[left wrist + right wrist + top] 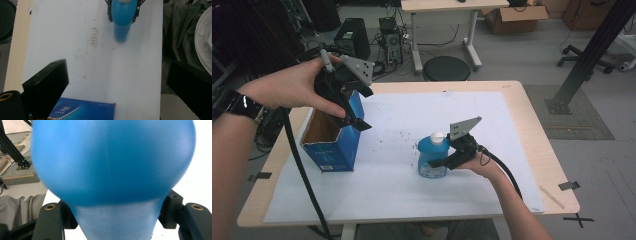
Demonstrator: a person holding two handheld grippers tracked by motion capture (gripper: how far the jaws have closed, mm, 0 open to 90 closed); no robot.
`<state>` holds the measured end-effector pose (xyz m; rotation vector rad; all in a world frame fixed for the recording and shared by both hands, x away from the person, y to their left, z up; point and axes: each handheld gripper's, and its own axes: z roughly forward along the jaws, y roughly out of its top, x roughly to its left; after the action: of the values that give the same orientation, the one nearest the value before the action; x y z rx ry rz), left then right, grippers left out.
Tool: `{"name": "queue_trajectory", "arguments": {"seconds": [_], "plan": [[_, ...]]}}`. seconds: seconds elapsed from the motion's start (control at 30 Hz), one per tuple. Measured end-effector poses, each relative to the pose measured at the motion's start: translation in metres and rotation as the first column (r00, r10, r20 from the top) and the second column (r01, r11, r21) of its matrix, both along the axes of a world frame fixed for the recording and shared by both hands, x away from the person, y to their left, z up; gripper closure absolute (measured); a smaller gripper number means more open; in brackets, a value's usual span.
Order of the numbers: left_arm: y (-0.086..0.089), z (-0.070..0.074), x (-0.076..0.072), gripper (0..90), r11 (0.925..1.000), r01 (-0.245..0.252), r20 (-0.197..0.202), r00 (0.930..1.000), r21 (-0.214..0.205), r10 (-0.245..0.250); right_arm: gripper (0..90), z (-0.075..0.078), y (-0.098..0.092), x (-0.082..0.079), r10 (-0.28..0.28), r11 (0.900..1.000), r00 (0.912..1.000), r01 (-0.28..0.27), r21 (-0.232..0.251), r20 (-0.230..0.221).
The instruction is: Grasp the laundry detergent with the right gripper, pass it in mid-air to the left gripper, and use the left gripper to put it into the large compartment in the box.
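Two things stand on the white sheet (412, 195) that covers most of the table (539, 145): one blue bottle (432, 156) with a white cap, and one blue box (334, 140) with its top open. There are two grippers, one in each hand.

The bottle stands upright near the middle of the sheet, a little toward the person's side. The right gripper (441, 162) comes at it from the right, low on its body, and its jaws press both sides of the narrow part, as the right gripper view (110, 220) shows close up; it is clamped on the bottle.

The left gripper (357, 122) hangs over the box's open top at the left edge of the sheet, its jaws standing wide apart with nothing between them. In the left gripper view the box's blue face (82, 110) carries a pale logo and small print, too blurred to read. The bottle (123, 20) shows there too, with the other gripper's jaws on either side of it.

Box and bottle stand well apart, with bare sheet between them, faintly smudged. The sheet's far half and right side lie open up to the wooden rim.
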<state>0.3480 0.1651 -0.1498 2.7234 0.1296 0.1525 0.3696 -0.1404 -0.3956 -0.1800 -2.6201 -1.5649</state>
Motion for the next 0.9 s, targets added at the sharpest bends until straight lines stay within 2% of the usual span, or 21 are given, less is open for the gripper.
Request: {"name": "queue_trajectory", "arguments": {"seconds": [0.3, 0.53, 0.6, 0.77, 0.9], "plan": [[-0.001, -0.001, 0.002, 5.1, 1.0000, 0.002, 0.000, 1.0000, -0.004, -0.002, 38.8, 0.001, 0.000, 0.000, 0.011, 0.9999, 0.9999, -0.011, 0.005, 0.012], [-0.002, -0.002, 0.004, 5.1, 1.0000, 0.005, 0.004, 1.0000, -0.004, -0.005, 42.5, 0.003, -0.001, -0.001, -0.006, 0.9999, 0.9981, 0.005, 0.009, 0.061], [-0.001, -0.002, 0.004, 5.1, 1.0000, 0.005, 0.003, 1.0000, -0.005, -0.005, 42.6, 0.003, -0.001, -0.001, -0.007, 1.0000, 0.9981, 0.006, 0.008, 0.061], [-0.001, -0.001, 0.004, 5.3, 1.0000, 0.006, 0.004, 1.0000, -0.004, -0.006, 43.2, 0.007, 0.001, 0.000, 0.004, 0.9997, 0.9978, -0.003, -0.023, 0.067], [-0.004, 0.001, 0.003, 5.6, 0.9999, 0.011, 0.007, 0.9999, 0.003, -0.011, 43.5, 0.014, 0.005, 0.002, 0.031, 0.9985, 0.9984, -0.029, -0.046, 0.046]]}}
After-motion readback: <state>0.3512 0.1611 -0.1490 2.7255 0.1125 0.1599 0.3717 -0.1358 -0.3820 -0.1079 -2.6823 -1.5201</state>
